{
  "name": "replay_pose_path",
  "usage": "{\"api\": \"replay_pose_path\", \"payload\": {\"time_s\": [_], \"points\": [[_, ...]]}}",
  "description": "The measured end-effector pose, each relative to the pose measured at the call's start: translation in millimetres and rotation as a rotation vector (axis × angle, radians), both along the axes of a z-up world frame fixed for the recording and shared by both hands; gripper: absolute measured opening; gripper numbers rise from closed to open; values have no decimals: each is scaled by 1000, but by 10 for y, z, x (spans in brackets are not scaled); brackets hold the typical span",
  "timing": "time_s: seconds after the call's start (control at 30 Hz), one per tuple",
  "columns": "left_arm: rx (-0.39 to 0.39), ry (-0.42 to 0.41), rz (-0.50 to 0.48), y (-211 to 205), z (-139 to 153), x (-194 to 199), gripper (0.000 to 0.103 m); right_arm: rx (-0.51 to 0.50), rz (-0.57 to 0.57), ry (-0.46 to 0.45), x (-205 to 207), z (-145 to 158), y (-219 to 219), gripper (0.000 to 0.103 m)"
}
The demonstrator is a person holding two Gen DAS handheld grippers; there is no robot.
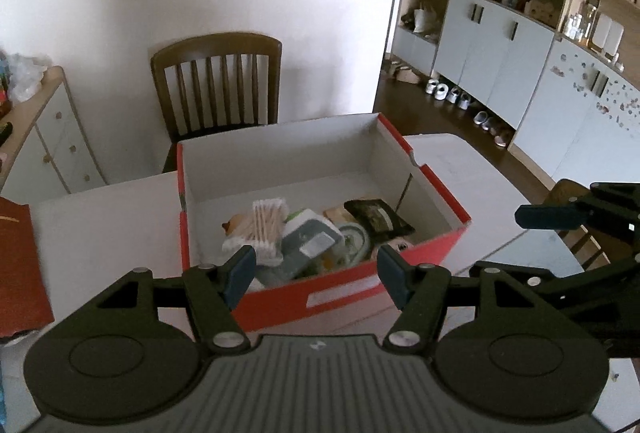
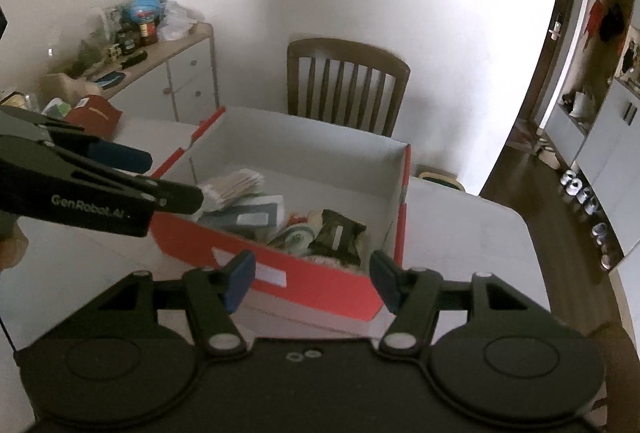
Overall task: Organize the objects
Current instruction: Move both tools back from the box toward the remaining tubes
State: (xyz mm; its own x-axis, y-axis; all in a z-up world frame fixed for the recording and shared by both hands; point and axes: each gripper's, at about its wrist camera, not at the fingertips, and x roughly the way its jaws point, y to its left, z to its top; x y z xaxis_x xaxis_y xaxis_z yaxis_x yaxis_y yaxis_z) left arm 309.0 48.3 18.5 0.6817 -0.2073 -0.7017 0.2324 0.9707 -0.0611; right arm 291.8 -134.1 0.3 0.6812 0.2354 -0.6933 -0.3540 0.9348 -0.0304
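A red cardboard box [image 1: 352, 273] [image 2: 320, 285] with white inner walls stands open on the white table [image 1: 100, 225] [image 2: 472, 233]. Inside lie a pack of cotton swabs [image 1: 266, 223] [image 2: 238, 183], a grey packet [image 1: 308, 245] [image 2: 248, 217], a dark wrapped packet [image 1: 378, 217] [image 2: 338, 235] and a round tin [image 1: 354, 239] [image 2: 294, 235]. My left gripper [image 1: 316, 279] hangs open above the box's near wall, nothing between its fingers. My right gripper [image 2: 312, 281] is open too, empty, over the box's near right corner. Each gripper shows in the other's view, the right gripper [image 1: 576, 217] and the left gripper [image 2: 120, 173].
A brown wooden chair [image 1: 218, 81] [image 2: 348, 85] stands behind the table against the white wall. A dark red booklet [image 1: 20, 265] [image 2: 94, 117] lies at the table's left edge. A sideboard [image 2: 176, 73] with bottles and clutter stands left; cupboards [image 1: 500, 53] and shoes line the right.
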Motion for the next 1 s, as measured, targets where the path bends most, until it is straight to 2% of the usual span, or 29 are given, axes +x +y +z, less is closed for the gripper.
{"api": "replay_pose_path", "payload": {"time_s": [0.03,0.3,0.47,0.67,0.77,1.0], "points": [[-6,-3,2,8,-6,-48,75,6,2,1,-42,2,-11,66],[-37,-4,18,55,-118,-417,78,40,7,10,-353,-68,-79,75],[-71,21,11,60,-291,-650,81,58,-5,29,-516,-188,-126,84],[-102,69,19,38,-549,-930,82,42,-16,39,-669,-327,-173,87],[-96,79,25,22,-651,-1033,88,41,-22,45,-731,-377,-197,93],[-86,131,39,21,-929,-1171,89,44,-18,63,-810,-460,-187,96]]}}
